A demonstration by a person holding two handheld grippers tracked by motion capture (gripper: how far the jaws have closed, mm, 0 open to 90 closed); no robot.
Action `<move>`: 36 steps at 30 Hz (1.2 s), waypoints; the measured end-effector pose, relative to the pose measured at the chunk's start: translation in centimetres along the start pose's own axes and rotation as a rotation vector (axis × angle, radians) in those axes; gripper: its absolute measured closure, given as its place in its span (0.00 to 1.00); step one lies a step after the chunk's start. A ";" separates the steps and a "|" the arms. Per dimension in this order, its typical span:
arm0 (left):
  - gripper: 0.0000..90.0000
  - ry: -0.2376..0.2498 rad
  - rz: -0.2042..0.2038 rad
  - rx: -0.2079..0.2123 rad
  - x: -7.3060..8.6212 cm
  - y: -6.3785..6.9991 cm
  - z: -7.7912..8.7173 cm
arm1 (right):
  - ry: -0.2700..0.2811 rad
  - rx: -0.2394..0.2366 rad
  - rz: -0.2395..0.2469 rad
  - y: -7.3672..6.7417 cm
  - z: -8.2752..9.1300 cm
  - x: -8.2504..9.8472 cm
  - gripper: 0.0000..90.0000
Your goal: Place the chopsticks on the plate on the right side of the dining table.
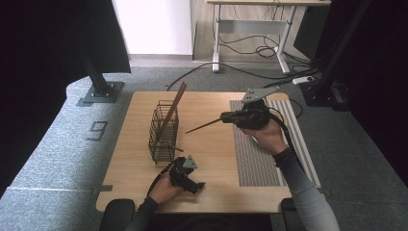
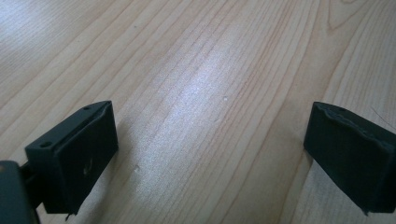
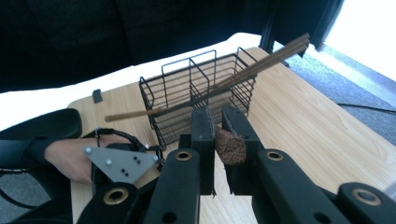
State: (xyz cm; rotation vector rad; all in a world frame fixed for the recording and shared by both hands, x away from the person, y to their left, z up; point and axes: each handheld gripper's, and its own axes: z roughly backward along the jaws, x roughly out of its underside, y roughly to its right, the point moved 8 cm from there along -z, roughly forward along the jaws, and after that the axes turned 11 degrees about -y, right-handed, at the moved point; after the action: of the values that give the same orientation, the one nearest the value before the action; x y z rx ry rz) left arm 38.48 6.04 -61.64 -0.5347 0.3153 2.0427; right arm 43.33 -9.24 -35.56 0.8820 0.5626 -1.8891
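A black wire basket (image 1: 162, 134) (image 3: 187, 91) stands left of the table's middle, with brown chopsticks (image 1: 174, 105) (image 3: 266, 60) leaning out of it toward the far side. To its right, above the table, my right gripper (image 1: 223, 117) (image 3: 217, 122) is shut on one more brown chopstick (image 1: 202, 126) whose tip points left at the basket. The butt end of that chopstick (image 3: 231, 148) shows between the jaws. My left gripper (image 1: 198, 186) (image 2: 210, 154) rests near the front edge, jaws wide apart over bare wood with nothing between them.
A grey striped mat (image 1: 257, 154) covers the right part of the wooden table (image 1: 211, 159). Cables and a desk frame (image 1: 250, 29) lie on the floor beyond the far edge. A black stand (image 1: 98, 84) is at the far left.
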 end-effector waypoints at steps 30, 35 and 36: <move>0.16 0.090 -0.013 -0.007 -2.2 0.5 2.6 | -0.048 -0.034 -0.029 -1.2 -0.7 9.5 0.92; 0.21 0.097 -0.028 -0.004 -2.4 0.8 2.7 | -0.061 -0.055 -0.017 -2.3 -0.9 10.2 0.92; 0.21 0.101 -0.033 -0.003 -2.5 0.9 2.7 | -0.061 -0.055 -0.017 -2.3 -0.9 10.2 0.92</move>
State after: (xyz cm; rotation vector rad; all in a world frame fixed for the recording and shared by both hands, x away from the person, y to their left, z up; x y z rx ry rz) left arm 38.17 4.86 -58.01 -0.6422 0.3611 1.9881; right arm 38.58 -13.34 -43.94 0.7845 0.5835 -1.8999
